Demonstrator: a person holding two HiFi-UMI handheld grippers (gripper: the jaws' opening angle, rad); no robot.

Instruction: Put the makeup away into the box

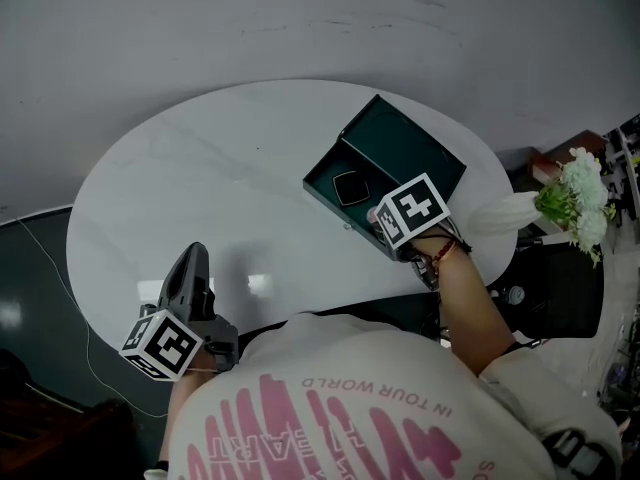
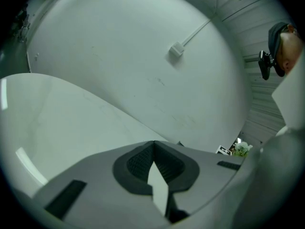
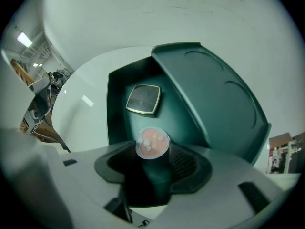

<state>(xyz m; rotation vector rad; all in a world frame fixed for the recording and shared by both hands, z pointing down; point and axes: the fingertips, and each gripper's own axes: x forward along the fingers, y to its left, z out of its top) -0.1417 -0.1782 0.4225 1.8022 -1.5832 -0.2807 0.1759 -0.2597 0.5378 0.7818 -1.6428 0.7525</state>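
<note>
Clamping round pink jar (image 3: 152, 143) above green box (image 3: 215, 95), right tool (image 3: 153, 151); left tool (image 2: 153, 150) closed.

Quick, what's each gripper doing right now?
Left gripper: jaws shut, nothing between them.
Right gripper: jaws closed on a pink-topped jar, over the open box.

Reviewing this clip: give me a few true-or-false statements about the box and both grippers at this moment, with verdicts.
1. The green box lies open on the white table. True.
2. The box is empty. False: a square compact lies inside it.
3. The right gripper holds a round pink pot above the box. True.
4. The left gripper grips a brush. False: its jaws are together with nothing between them.
</note>
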